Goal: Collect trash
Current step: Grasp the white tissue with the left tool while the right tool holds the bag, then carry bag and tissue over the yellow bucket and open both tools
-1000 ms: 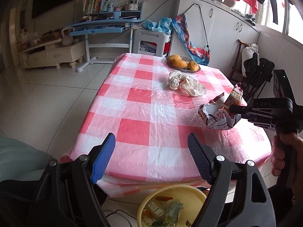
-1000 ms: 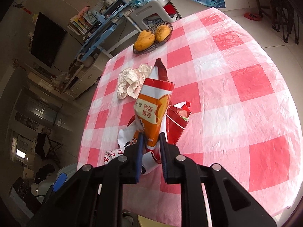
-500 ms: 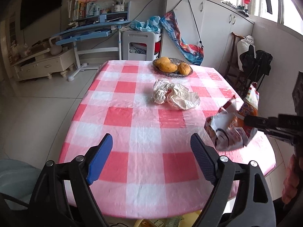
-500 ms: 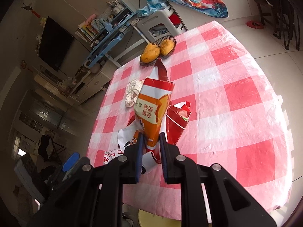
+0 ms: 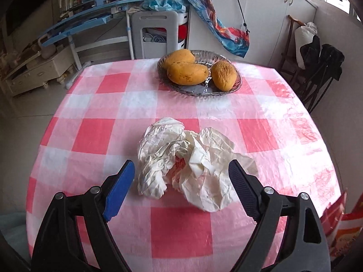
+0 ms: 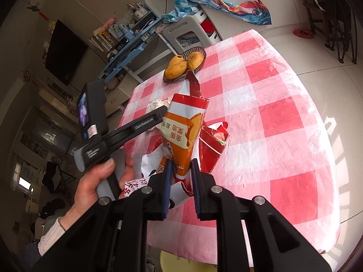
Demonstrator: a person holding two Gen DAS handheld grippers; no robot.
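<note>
In the left wrist view, the left gripper (image 5: 181,181) hangs low over the counter (image 5: 109,136), which wears a red-and-white checked cloth. Its fingers stand wide apart, the blue pad (image 5: 119,190) on one side and the black pad (image 5: 242,192) on the other. The crumpled white paper (image 5: 190,161) lies on the cloth between and just ahead of the two fingertips; the black finger overlaps the paper's near edge, though whether it touches cannot be told. Beyond the paper, well apart from it, a glass dish (image 5: 226,88) holds three mangoes (image 5: 187,72). At the lower right edge, part of the snack bag (image 5: 344,222) shows.

In the right wrist view, the right gripper (image 6: 180,179) has its fingers clamped on the lower end of the orange snack bag (image 6: 183,131), which stands up from the fingertips above the counter (image 6: 283,117). A red torn wrapper (image 6: 213,145) hangs beside it, and a white printed wrapper (image 6: 136,185) shows below it. The left gripper (image 6: 158,113) reaches in from the left, held by the left hand (image 6: 99,181), with the white paper (image 6: 154,105) just beyond its tip. A yellow bin (image 6: 172,260) shows under the counter's edge.
</note>
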